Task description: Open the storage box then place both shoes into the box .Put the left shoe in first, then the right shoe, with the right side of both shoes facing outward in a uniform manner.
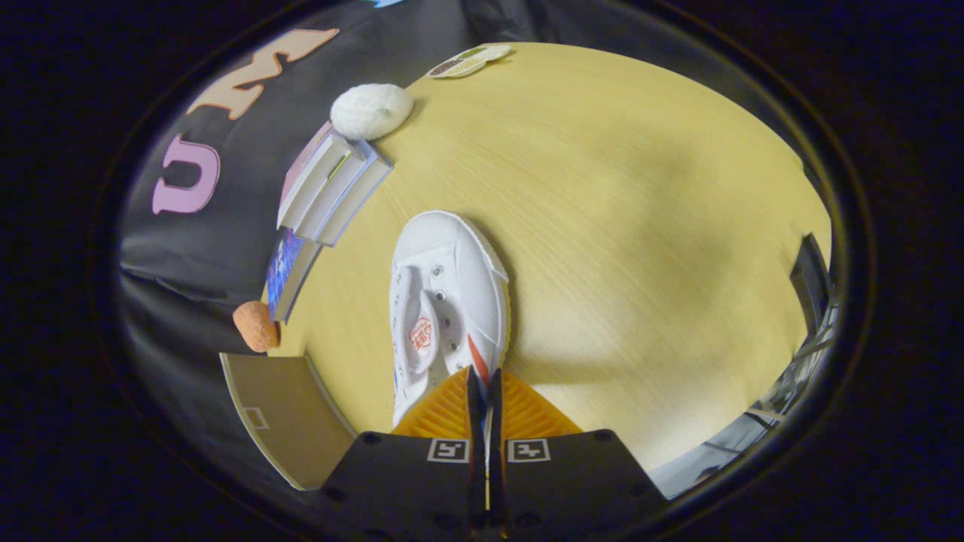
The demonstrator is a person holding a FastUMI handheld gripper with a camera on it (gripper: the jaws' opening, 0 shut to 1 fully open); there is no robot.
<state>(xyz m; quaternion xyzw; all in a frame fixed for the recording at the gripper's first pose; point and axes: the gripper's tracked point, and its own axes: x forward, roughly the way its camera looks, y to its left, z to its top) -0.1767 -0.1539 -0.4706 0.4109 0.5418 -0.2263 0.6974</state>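
The tongs (486,384) are seen nearly closed, the two ribbed fingers (444,410) pressed together on the thin heel edge of a shoe (452,301), which is gripped between them. The shoe is of white woven canvas with metal eyelets, a soft tongue bearing a red printed badge, and a red and blue stripe near the heel; its rounded toe is pointed away from the tongs, over the counter (640,226). The counter is of pale wood with a fine straight grain. To the left of the shoe, along the counter's edge, a stack of books (331,188) is laid, flat and rectangular, with another glossy book (286,271) below it. Beyond the books a white, dimpled, egg-shaped lump (371,111) is set. An orange, rough, rounded lump (256,326) is found beside the glossy book. A flat tan board (286,414) is seen just left of the fingers.
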